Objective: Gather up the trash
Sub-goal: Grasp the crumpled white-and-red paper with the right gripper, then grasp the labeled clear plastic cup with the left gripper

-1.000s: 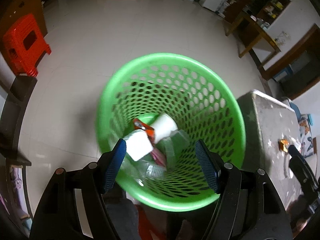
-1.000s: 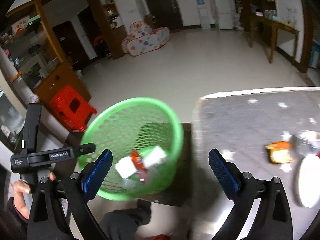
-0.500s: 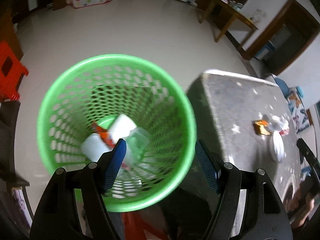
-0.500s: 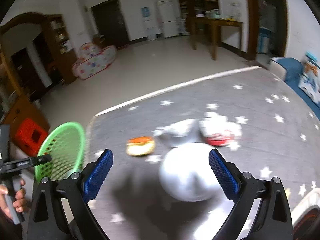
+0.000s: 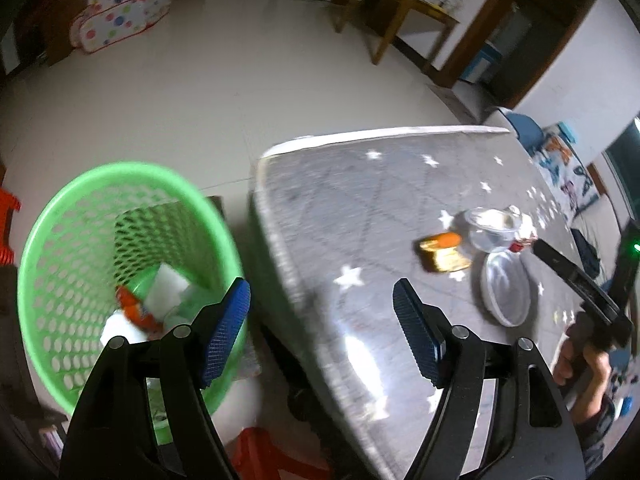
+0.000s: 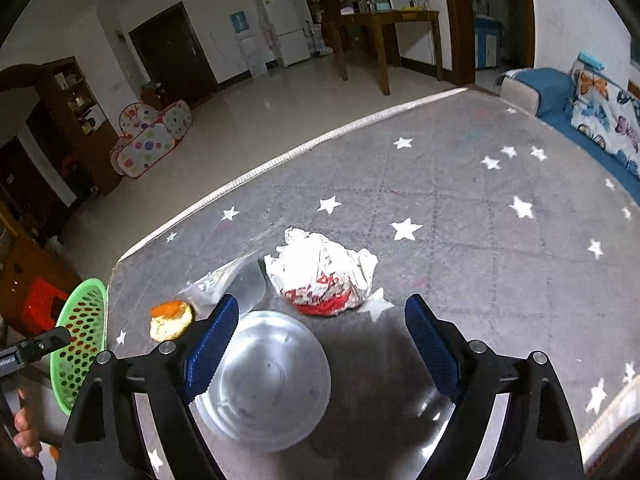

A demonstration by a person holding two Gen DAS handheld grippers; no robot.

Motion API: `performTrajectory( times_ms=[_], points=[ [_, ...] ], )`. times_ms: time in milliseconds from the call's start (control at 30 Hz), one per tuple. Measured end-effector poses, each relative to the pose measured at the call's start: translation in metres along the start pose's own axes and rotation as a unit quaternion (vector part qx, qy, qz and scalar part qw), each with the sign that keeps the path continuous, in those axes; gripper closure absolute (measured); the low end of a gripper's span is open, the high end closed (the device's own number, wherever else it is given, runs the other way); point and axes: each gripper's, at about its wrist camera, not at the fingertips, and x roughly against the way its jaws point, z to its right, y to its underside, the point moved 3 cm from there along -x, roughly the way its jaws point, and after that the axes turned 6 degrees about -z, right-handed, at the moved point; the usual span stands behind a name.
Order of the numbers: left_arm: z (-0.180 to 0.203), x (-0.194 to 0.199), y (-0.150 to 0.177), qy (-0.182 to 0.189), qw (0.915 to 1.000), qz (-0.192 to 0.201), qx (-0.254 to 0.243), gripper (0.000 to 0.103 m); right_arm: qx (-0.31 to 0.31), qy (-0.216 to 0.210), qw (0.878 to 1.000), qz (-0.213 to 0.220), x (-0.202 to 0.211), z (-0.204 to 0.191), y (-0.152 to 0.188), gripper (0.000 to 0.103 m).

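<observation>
A green mesh basket (image 5: 52, 216) stands on the floor left of the table and holds several pieces of trash (image 5: 160, 296); it also shows in the right wrist view (image 6: 80, 312). On the grey star-patterned table (image 6: 460, 208) lie a crumpled white and red bag (image 6: 320, 272), a clear plastic cup (image 6: 244, 280), a round clear lid (image 6: 264, 380) and an orange food scrap (image 6: 170, 318). My right gripper (image 6: 320, 344) is open and empty, just above the lid and short of the bag. My left gripper (image 5: 320, 328) is open and empty over the table's left edge beside the basket.
A red stool (image 6: 38, 306) stands on the floor beyond the basket. A polka-dot play tent (image 6: 152, 140), a wooden table (image 6: 384, 28) and cabinets stand far back. A blue sofa (image 6: 560, 96) borders the table's far right corner.
Both grippers have swung right, away from the basket toward the table. The right gripper now hovers over the lid and bag; the left now looks over the table's left edge.
</observation>
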Motion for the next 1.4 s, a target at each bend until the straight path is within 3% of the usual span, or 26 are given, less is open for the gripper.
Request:
performTrajectory(
  times_ms=[267, 533, 833, 1400],
  points=[
    [0.041, -0.012, -0.02, 0.018, 0.9989, -0.008, -0.042, 0.03, -0.005, -0.014, 1.0, -0.013, -0.025, 0.006, -0.012, 0.028],
    [0.085, -0.029, -0.038, 0.04, 0.9957, -0.02, -0.081, 0.026, -0.011, -0.044, 0.999, -0.017, -0.032, 0.012, -0.012, 0.051],
    [0.133, -0.066, -0.05, 0.083, 0.9898, -0.055, -0.102, 0.021, -0.014, -0.036, 0.999, 0.004, -0.008, 0.027, -0.009, 0.053],
    [0.181, -0.111, -0.061, 0.106, 0.985, -0.087, -0.105, 0.02, -0.043, -0.028, 0.999, 0.014, 0.013, 0.051, -0.002, 0.053]
  ],
)
